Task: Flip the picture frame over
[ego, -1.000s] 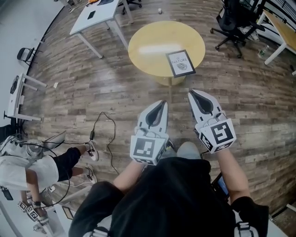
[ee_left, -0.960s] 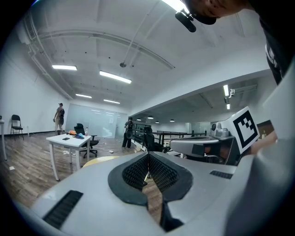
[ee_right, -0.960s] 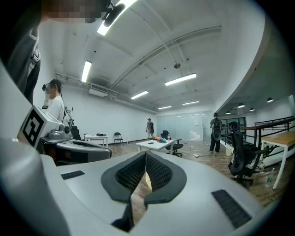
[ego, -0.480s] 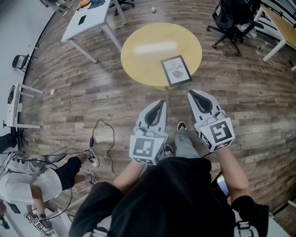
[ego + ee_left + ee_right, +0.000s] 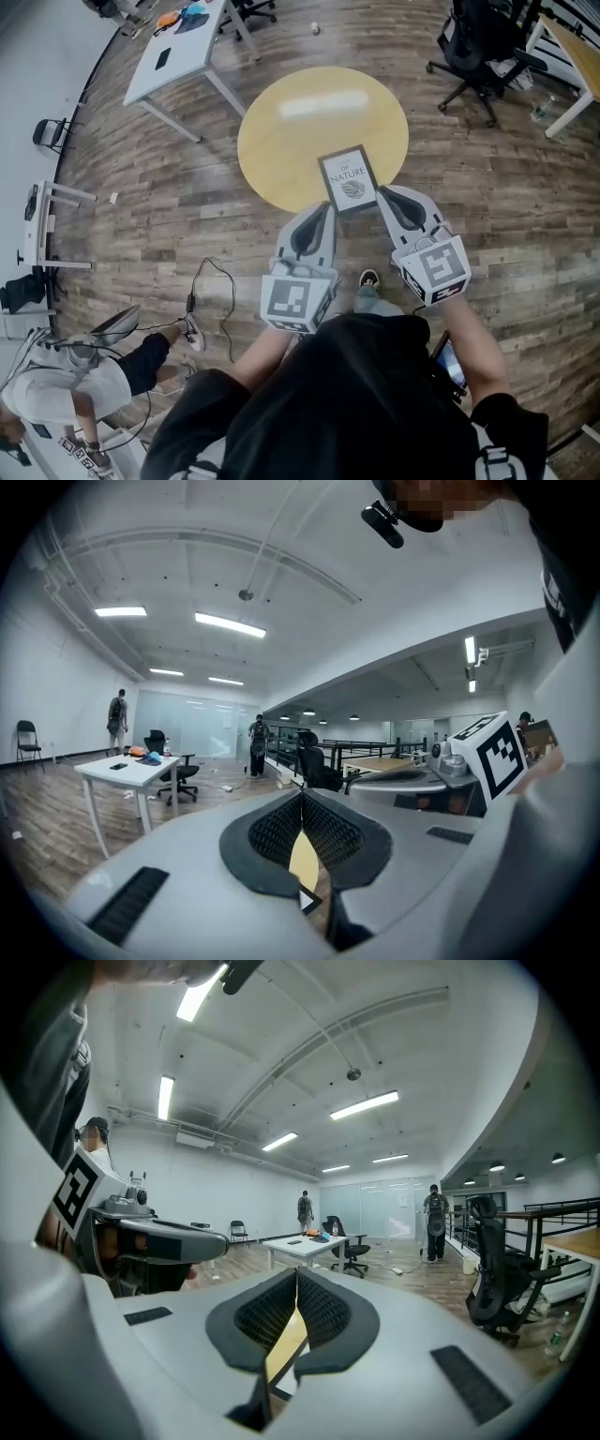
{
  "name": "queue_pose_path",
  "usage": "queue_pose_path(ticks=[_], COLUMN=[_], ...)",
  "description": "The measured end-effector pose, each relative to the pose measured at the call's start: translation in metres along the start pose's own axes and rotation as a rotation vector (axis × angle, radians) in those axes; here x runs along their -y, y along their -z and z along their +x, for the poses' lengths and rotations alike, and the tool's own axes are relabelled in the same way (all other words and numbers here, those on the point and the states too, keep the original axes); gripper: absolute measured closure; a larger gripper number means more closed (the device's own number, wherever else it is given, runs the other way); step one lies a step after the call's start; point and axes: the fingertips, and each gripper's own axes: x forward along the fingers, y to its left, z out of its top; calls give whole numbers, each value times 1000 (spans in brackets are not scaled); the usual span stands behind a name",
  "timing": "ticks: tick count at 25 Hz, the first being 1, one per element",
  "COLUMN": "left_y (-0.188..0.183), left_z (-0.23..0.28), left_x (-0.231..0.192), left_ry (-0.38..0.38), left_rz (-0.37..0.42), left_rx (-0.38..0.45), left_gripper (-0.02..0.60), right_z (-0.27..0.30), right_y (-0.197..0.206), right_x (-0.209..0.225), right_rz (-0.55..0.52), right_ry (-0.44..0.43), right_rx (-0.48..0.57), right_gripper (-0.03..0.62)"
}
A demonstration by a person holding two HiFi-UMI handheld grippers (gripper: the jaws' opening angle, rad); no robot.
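Clearly pre-contact: frame not yet flipped, both tongs empty.
Left tongs [image 5: 322,208] closed on nothing, tips at the near edge of the round yellow tabletop [image 5: 286,141]. Picture frame [image 5: 348,180] lies flat, printed face up, by the tabletop's near rim, between the two sets of tips. Right tongs [image 5: 384,193] likewise closed and empty, near the frame's lower right corner. Judged: nothing done; grasp, lift and turnover all remain.

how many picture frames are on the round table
1: the picture frame lies face up at the round table's near edge. Nearly the whole top shows, so none looks hidden.
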Motion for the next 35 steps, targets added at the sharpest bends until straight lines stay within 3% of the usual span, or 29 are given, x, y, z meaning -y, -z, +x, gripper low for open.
queue_pose_path(ticks=[8, 14, 19, 28, 35], left_y=[-2, 3, 10, 31, 52], left_z=[39, 49, 60, 70, 77], left_x=[-25, -49, -67, -104, -109], left_ry=[-79, -86, -69, -44, -21], left_rz=[7, 1, -6, -26, -57], left_rx=[-26, -45, -62, -92, -128], left_gripper=[558, 558, 558, 558, 558], right_z=[37, 68, 93, 121, 120], right_y=[12, 41, 96, 227, 284], right_x=[27, 19, 7, -41, -53], right_rz=[-38, -122, -260, -429, -513], right_ry=[-72, -120, -196, -454, -559], right_rx=[-32, -130, -294, -635, -754], right_gripper=[576, 576, 576, 574, 572])
